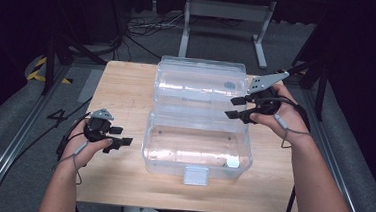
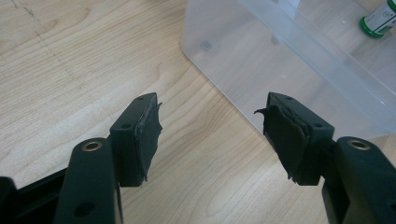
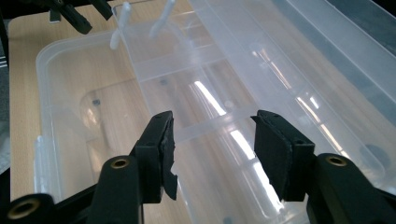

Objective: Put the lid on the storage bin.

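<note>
A clear plastic box [image 1: 149, 142] stands open in the middle of the wooden table [image 1: 122, 89], its lid [image 1: 197, 81] folded back flat behind it. A small white and green container [image 1: 232, 162] lies in the base's front right corner, and it shows again as a small container [image 2: 379, 19] through the clear wall. My left gripper [image 1: 121, 135] hovers over bare table left of the box, open and holding nothing; its jaws [image 2: 212, 126] point at the box's corner. My right gripper [image 1: 234, 107] hangs open and holding nothing above the box's right end, over the seam between base and lid [image 3: 212, 140].
A white latch [image 1: 195, 175] hangs at the box's front wall. Bare tabletop lies left of the box and along the front edge. Behind the table are floor cables [image 1: 141, 30] and a grey metal stand [image 1: 227, 18]. The left gripper [image 3: 70, 14] shows far off past the box.
</note>
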`<state>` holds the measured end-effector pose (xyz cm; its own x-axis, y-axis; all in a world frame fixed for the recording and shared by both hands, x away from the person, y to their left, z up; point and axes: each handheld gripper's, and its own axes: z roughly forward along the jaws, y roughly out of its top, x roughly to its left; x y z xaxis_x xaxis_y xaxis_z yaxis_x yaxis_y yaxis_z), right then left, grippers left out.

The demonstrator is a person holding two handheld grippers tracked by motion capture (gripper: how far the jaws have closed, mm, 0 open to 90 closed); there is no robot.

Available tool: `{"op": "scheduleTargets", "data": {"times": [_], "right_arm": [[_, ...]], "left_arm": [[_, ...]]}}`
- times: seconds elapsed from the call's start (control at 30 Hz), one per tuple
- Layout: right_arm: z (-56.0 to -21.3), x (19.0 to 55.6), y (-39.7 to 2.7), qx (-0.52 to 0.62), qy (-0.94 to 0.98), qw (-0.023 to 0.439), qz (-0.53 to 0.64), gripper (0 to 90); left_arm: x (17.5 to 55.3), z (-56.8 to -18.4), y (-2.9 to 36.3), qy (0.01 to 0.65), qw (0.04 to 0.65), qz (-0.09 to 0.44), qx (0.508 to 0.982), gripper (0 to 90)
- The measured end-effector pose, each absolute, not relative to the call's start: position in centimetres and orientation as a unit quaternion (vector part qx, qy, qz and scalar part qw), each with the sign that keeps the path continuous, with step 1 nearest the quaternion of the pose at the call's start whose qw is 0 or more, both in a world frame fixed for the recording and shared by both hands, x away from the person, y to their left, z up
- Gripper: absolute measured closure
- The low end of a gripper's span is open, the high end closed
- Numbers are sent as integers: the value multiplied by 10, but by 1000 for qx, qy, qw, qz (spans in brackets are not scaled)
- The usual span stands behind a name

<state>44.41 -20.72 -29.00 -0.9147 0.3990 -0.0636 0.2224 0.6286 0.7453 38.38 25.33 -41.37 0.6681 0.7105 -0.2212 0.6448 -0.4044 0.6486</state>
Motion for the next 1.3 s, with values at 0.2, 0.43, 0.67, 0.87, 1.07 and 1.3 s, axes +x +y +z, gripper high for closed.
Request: {"op": "scheduleTargets", "data": {"times": [0.2,0.43,0.67,0.87,1.07,1.3], "right_arm": [[-286,461,-196,175,888,121,408,482],[-287,477,-179,170,887,117,413,488],[-295,490,-167,170,893,103,403,546],[-304,495,-159,171,907,96,372,661],[-309,495,-162,191,896,99,388,765],[-312,492,-165,183,894,102,397,791]], "left_arm": [[383,-416,250,401,364,43,839,367],[382,-416,250,403,364,43,839,367],[381,-414,248,397,366,43,840,367],[379,-410,247,393,371,46,840,367],[378,-410,245,392,378,40,838,368],[376,-404,243,383,389,44,837,371]]}}
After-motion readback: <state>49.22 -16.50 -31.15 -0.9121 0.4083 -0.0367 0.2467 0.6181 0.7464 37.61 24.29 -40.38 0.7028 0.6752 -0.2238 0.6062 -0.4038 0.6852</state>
